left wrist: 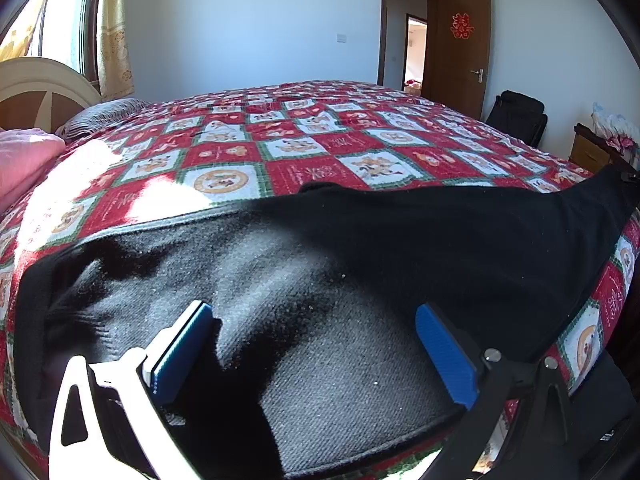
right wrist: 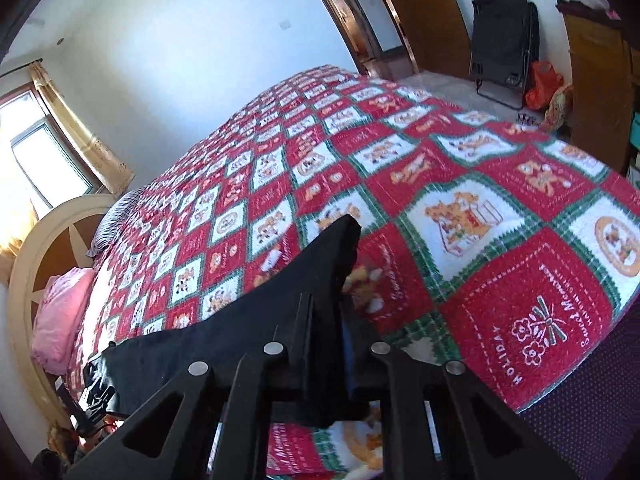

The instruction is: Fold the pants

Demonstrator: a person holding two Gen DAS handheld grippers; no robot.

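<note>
Black pants lie along the bed's near edge; right tool pinches one end, left tool wide above. Lift evenly, keeping fabric taut.

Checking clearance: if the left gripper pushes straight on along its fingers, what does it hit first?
Most likely the black pants: the open left gripper points down at them, spread on the quilt. Depth unclear.

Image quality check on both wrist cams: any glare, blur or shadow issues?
Left wrist: sun blows out a patch of the bedspread; hard shadow from the left tongs hides the pants weave. Right wrist: motion blur softens the bedspread; window overexposed. Both: strong fisheye bending.
</note>
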